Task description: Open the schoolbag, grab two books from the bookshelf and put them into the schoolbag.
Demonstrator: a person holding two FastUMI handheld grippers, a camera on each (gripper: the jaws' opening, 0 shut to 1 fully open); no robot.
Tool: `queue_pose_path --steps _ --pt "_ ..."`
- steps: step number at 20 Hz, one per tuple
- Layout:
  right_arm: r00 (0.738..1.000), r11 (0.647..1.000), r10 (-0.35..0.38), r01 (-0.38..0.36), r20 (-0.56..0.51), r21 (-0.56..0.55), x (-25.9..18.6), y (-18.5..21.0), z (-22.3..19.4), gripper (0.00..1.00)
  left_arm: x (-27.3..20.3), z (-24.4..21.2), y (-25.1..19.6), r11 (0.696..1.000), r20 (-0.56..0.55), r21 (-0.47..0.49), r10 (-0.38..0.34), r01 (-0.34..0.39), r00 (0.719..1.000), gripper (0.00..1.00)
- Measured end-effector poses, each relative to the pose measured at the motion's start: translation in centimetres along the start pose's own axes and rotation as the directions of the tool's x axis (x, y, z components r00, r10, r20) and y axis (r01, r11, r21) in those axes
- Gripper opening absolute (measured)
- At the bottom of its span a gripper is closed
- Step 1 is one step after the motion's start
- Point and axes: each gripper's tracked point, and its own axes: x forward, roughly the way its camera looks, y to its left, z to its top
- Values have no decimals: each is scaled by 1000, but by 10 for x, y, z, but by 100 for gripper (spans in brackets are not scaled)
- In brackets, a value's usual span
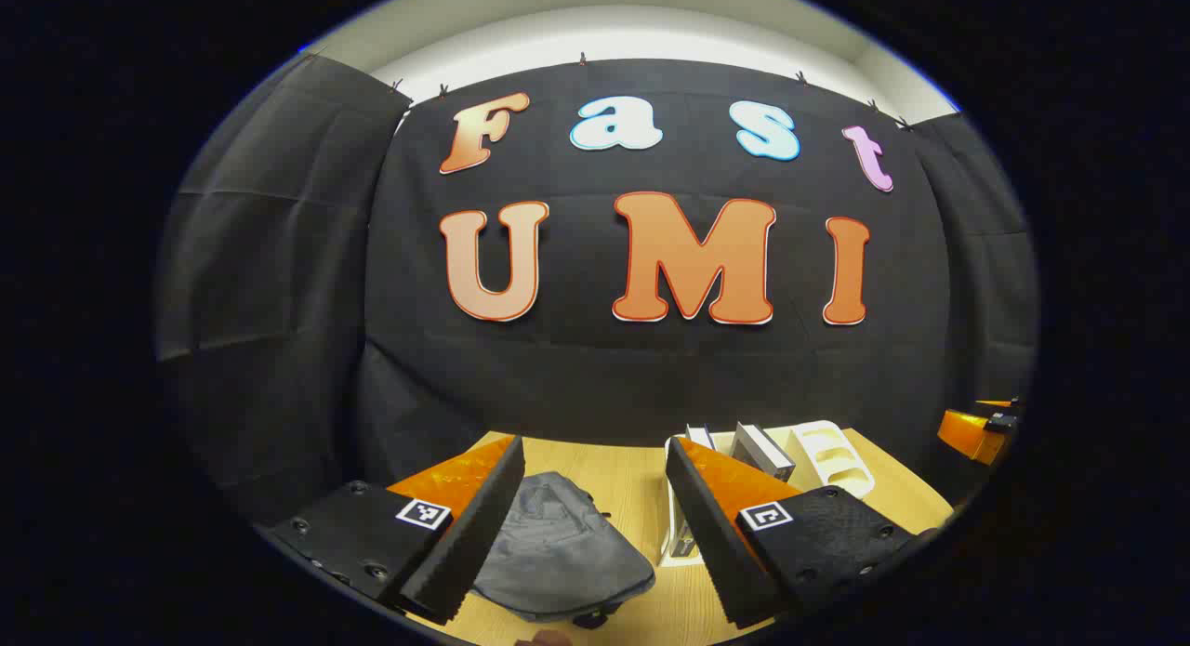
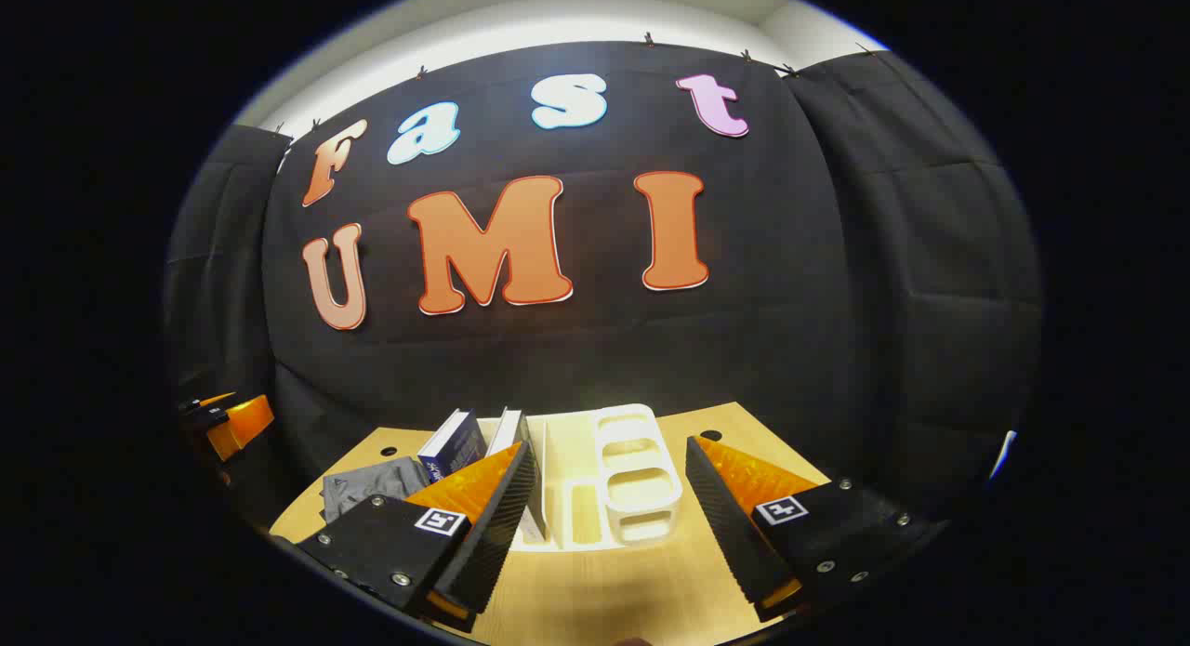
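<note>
Two grippers hover above the wooden surface (image 1: pixel 641 479), nothing grabbed yet.

Left gripper view: left gripper (image 1: pixel 595 534) w/ jaws spread wide, empty, aimed down at the schoolbag (image 1: pixel 558 544), a dark grey bag lying flat between its fingers, looks zipped, so prob. lined up to open it first. White bookshelf (image 1: pixel 832 455) sits just beside the bag, to the right in this view, w/ two books (image 1: pixel 762 449) standing upright in it. Other gripper pokes in at the far right edge.

Right gripper view: right gripper (image 2: pixel 609 525) also w/ jaws wide apart, holding nothing, pointed at the bookshelf (image 2: pixel 632 469), likely staged for the book grab. Books (image 2: pixel 456 441) lean in the rack's left slots; schoolbag (image 2: pixel 372 483) left of that.
</note>
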Motion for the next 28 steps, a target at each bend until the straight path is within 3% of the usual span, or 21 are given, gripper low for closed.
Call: queue_pose_path --steps 10,24,28 --pt "999 1000 1 -1 34 -16 -9 22 16 97 -8 8 -1 999 19 -5 -54 54 998 97" --pt "1000 1000 -27 27 14 -14 -21 14 11 97 -9 14 15 998 26 42 -37 36 999 96" --pt "1000 999 -30 30 3 -33 -18 15 6 97 -2 9 24 994 13 106 -23 22 1000 97"
